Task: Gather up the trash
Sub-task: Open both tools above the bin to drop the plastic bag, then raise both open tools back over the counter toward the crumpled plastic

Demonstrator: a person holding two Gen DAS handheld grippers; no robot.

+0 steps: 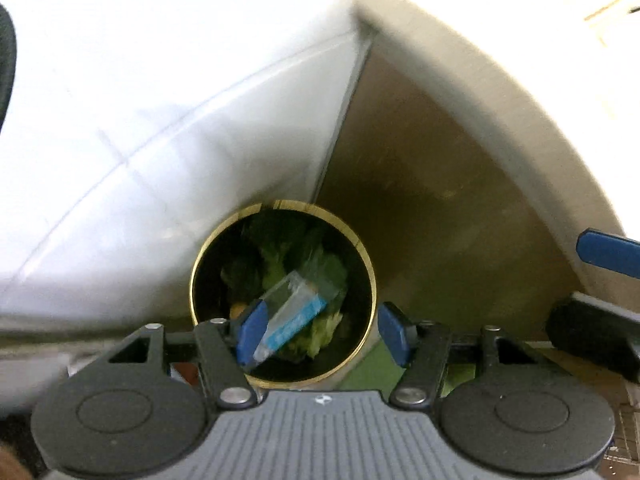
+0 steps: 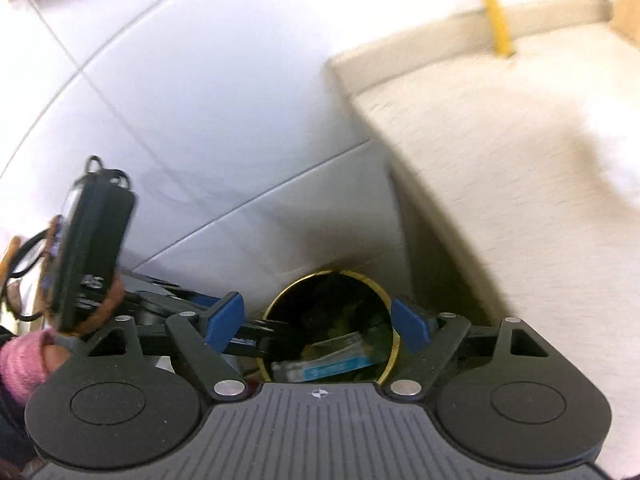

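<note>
1. Your left gripper (image 1: 320, 326) is spread wide above the bin (image 1: 372, 280), fingers empty.
2. Your right gripper (image 2: 318, 318) is likewise wide apart over the same bin (image 2: 394, 332), gripping nothing.
3. The bin, black with a gold rim, stands on the floor in the corner where the white tiled wall (image 1: 160, 100) meets the counter (image 1: 500, 80).
4. Inside the bin: a clear and blue wrapper (image 1: 294, 312) lies on top of green leaves (image 1: 328, 326).
5. Pink sleeve (image 2: 20, 364) shows at the right view's left edge.

White glossy wall tiles (image 2: 200, 100) meet a pale speckled stone counter (image 2: 500, 152); a thin yellow pipe (image 2: 494, 12) stands at its back.
</note>
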